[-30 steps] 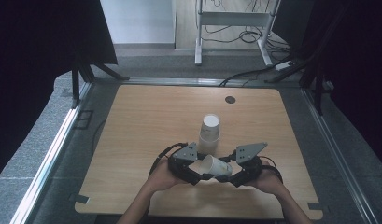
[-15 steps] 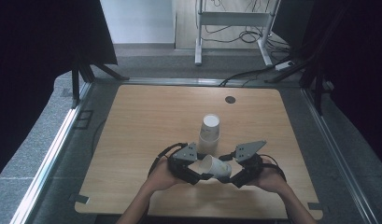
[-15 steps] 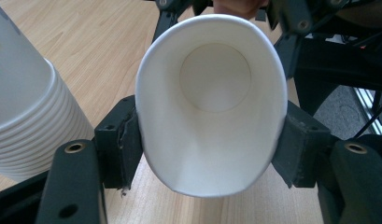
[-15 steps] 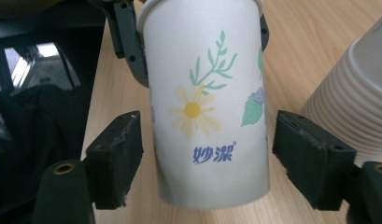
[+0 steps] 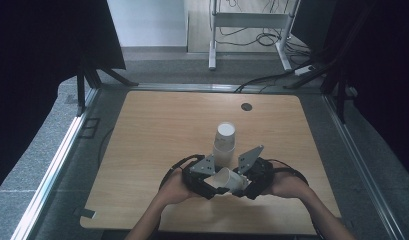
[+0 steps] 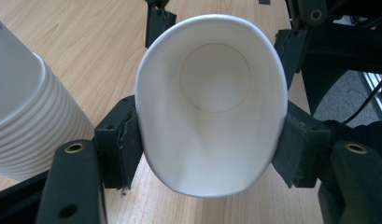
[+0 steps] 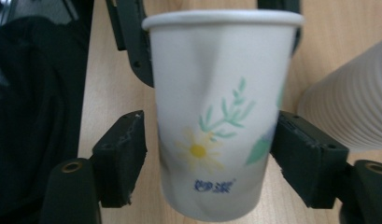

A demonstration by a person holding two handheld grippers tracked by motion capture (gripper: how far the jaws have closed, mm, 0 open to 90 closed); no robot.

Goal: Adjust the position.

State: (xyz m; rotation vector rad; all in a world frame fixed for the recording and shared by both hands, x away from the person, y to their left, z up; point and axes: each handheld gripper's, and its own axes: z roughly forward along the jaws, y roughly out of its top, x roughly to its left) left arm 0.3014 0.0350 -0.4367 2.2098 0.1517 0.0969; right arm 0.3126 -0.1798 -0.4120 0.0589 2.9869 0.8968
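A white paper cup [image 5: 231,180] with a flower print lies sideways between my two grippers, just above the table's near edge. My left gripper [image 6: 212,154] is shut on the rim end and squeezes the mouth [image 6: 212,107] into an oval. My right gripper [image 7: 209,158] surrounds the cup's narrow end [image 7: 221,116]. Its jaws have just been closing with the cup between them. One pad [image 7: 121,154] stands a small gap off the wall, and the other [image 7: 305,154] is at the wall. The cup wall is dented. A tall stack of white cups [image 5: 225,140] stands upside down just behind both grippers.
The wooden table [image 5: 157,130] has a dark round grommet [image 5: 247,106] at the back right. Black curtains hang on both sides, and a metal frame [image 5: 247,20] with cables stands beyond the far edge. The stack [image 6: 25,121] is close beside the left gripper.
The right gripper has lifted slightly and shifted in towards the cup, its grey plate now nearer the stack. The left gripper and the cup stay where they were.
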